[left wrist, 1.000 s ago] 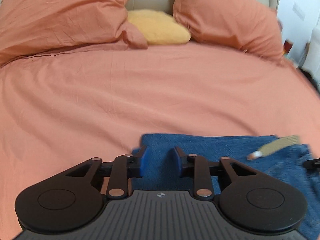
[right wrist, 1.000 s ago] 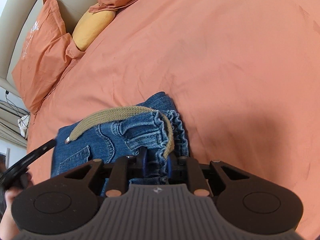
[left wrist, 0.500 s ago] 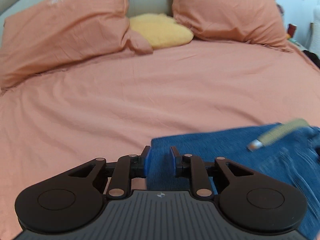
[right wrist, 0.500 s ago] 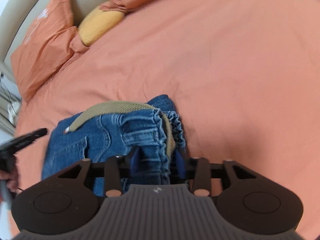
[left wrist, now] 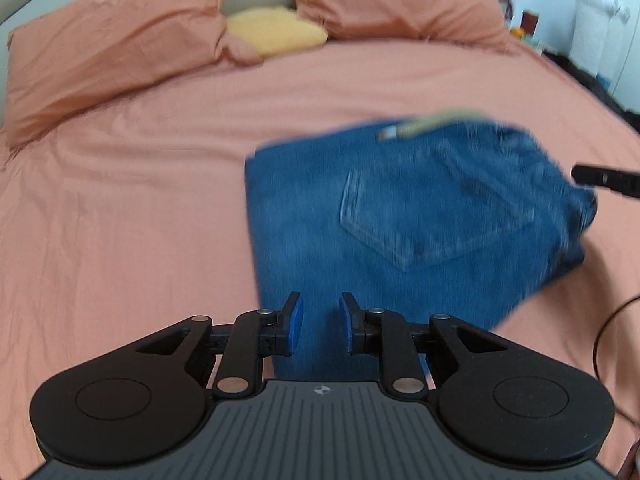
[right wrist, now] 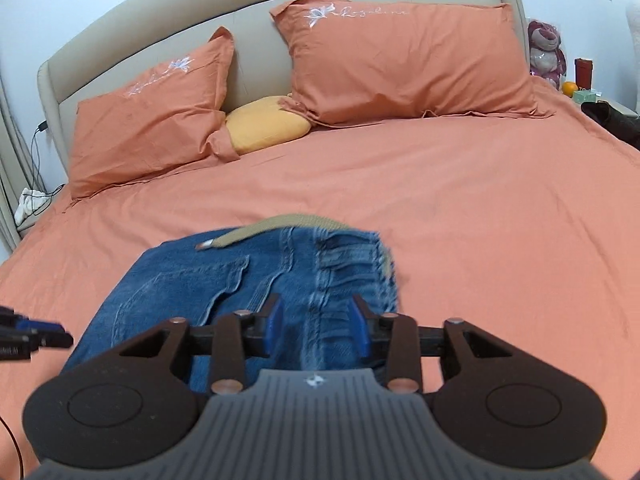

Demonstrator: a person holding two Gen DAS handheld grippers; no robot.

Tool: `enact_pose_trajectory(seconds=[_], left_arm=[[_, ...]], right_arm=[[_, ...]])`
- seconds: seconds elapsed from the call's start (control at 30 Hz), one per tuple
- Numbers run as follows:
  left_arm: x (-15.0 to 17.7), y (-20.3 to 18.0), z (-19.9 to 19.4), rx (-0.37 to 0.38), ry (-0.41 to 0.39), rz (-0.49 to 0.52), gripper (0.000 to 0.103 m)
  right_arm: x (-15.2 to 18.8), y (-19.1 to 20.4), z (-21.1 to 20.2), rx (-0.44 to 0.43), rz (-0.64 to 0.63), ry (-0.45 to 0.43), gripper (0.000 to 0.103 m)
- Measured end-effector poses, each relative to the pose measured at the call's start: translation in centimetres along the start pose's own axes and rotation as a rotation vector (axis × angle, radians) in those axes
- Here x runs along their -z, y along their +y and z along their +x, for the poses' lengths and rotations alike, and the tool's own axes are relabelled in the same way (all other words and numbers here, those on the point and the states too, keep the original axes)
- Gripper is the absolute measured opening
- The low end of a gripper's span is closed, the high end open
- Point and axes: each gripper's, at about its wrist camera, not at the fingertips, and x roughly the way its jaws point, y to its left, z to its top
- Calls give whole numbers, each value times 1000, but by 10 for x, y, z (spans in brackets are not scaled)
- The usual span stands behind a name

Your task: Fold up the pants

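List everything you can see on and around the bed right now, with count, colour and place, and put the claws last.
jeans: one, blue denim, folded, lying on the bed sheet near the foot.
belt: one, tan woven, along the jeans' far edge.
bed sheet: one, orange, covering the bed.
pillows: two, orange with white embroidery, against the headboard.
cushion: one, yellow, between the pillows.
headboard: one, beige, behind the pillows.
plush toy: one, pink, right of the bed.
left claw: one, black with blue pads, open above the jeans, holding nothing.
right claw: one, black with blue pads, jaws closing over the waistband, gripping nothing.
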Motion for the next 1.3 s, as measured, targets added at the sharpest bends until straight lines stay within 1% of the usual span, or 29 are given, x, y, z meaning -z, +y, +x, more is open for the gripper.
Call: enact_pose_trajectory(seconds=[0.07, 0.1, 0.17, 0.2, 0.27, 0.37, 0.47, 0.57, 0.67, 0.73, 0.77, 0.8, 0.87, 0.9, 0.93, 1.03, 1.1, 1.13, 1.2, 1.3], left_arm=[[11, -6, 5, -58, 51, 8, 25], [17, -8, 7, -73, 69, 12, 25], [25, -11, 10, -89, 107, 9, 25], [28, -13, 12, -99, 124, 12, 25], [32, -16, 15, -117, 139, 22, 25], [33, -19, 19, -131, 169, 22, 25], [36, -19, 23, -146, 194, 22, 25], [35, -20, 21, -156, 206, 23, 25], [33, -21, 17, -167, 210, 23, 26], [30, -21, 11, -167, 203, 16, 27], [28, -20, 7, -161, 196, 10, 33], [24, -18, 3, -153, 186, -5, 38], [17, -11, -7, -125, 154, -52, 60], [12, -6, -11, -108, 133, -82, 63], [8, -1, -15, -90, 114, -114, 66], [-1, 13, -22, -42, 71, -190, 72], [-1, 18, -22, -18, 70, -210, 74], [1, 17, -22, -6, 82, -196, 74], [10, 12, -19, 5, 108, -139, 79], [32, -1, -16, -13, 141, -42, 83]], right_arm=[[12, 4, 4, 4, -9, 8, 30], [18, 4, 4, 9, -23, 10, 30], [27, 8, 9, 34, -73, 11, 30], [31, 9, 13, 43, -85, 27, 30], [36, 9, 20, 48, -97, 55, 30], [40, 4, 26, 47, -121, 75, 30], [43, 2, 32, 48, -127, 101, 30], [43, 5, 33, 55, -150, 108, 30], [41, 3, 32, 50, -144, 109, 30], [39, 1, 26, 44, -133, 99, 36], [37, -1, 21, 38, -117, 89, 38], [35, -6, 14, 27, -80, 80, 43], [31, -21, -1, -8, 22, 55, 53], [30, -29, -7, -18, 72, 44, 60], [29, -37, -12, -21, 116, 39, 62], [31, -60, -11, 0, 245, 66, 63], [35, -74, -5, -5, 339, 110, 66], [38, -81, -1, -12, 387, 128, 67], [45, -91, 6, -65, 482, 169, 68], [58, -102, 18, -148, 625, 241, 73]])
